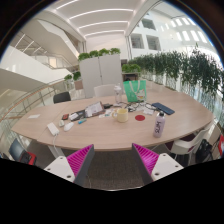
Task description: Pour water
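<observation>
Bottle (159, 125) on table (100, 132), beyond open tongs (113, 160)

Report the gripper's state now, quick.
Gripper: open, holding nothing; its fingers are apart, short of the table, with nothing between them.

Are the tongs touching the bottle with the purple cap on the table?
Apart. The gripper view shows the tongs open and empty, with bare table between their fingertips and the bottle, which stands upright well beyond them.
</observation>
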Demonstrator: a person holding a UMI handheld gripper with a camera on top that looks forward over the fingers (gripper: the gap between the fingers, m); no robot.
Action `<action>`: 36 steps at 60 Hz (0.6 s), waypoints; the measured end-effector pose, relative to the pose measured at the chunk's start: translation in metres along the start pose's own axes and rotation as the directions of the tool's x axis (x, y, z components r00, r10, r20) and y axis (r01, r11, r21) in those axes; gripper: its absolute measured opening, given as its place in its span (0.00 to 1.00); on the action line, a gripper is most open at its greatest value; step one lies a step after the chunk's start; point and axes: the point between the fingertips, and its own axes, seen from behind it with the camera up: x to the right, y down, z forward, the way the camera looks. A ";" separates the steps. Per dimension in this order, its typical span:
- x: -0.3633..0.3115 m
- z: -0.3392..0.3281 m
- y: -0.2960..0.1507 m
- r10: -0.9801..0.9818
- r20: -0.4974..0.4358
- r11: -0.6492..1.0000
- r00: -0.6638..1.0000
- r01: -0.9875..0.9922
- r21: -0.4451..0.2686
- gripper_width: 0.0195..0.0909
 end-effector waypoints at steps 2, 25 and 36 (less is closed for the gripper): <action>0.002 0.000 0.001 0.005 -0.010 1.000 1.000 -0.005 -0.004 0.88; 0.056 0.017 0.001 0.020 -0.104 0.994 0.994 -0.008 0.110 0.87; 0.169 0.091 0.001 0.017 -0.169 0.978 0.985 0.019 0.209 0.86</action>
